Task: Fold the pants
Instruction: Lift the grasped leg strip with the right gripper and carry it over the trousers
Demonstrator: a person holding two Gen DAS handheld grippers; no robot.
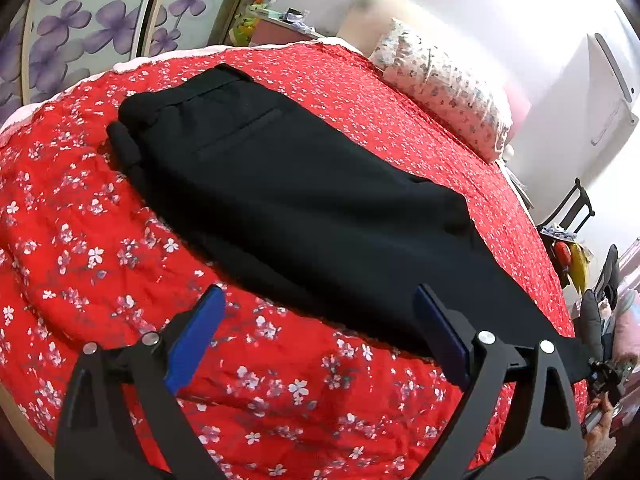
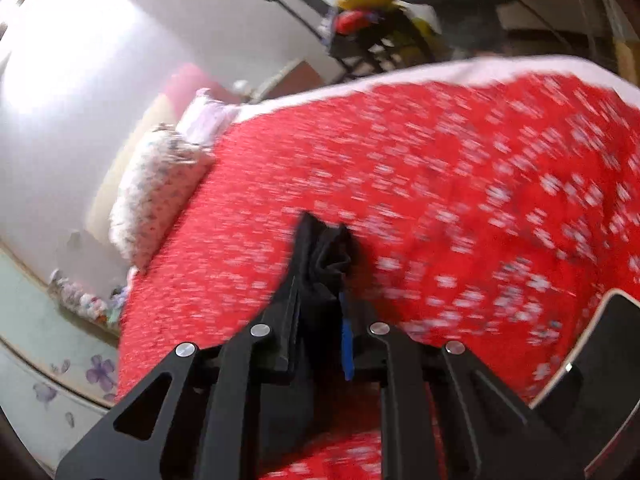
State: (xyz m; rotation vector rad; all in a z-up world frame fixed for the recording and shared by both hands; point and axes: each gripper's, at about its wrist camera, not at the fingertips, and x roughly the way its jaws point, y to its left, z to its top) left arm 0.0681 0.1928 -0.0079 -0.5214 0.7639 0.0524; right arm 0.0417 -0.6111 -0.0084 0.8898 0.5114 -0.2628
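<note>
The black pants lie folded lengthwise on the red flowered bedspread, waistband at the far left, legs running toward the near right. My left gripper is open above the near edge of the pants, holding nothing; its blue pads stand wide apart. My right gripper is shut on a bunch of black pants fabric and holds it above the bedspread. The right wrist view is blurred by motion. The right gripper also shows in the left wrist view at the far right, at the leg end.
A flowered pillow lies at the head of the bed, also in the right wrist view. A wardrobe with purple flowers stands beyond the bed. A black chair with clutter stands past the bed's edge.
</note>
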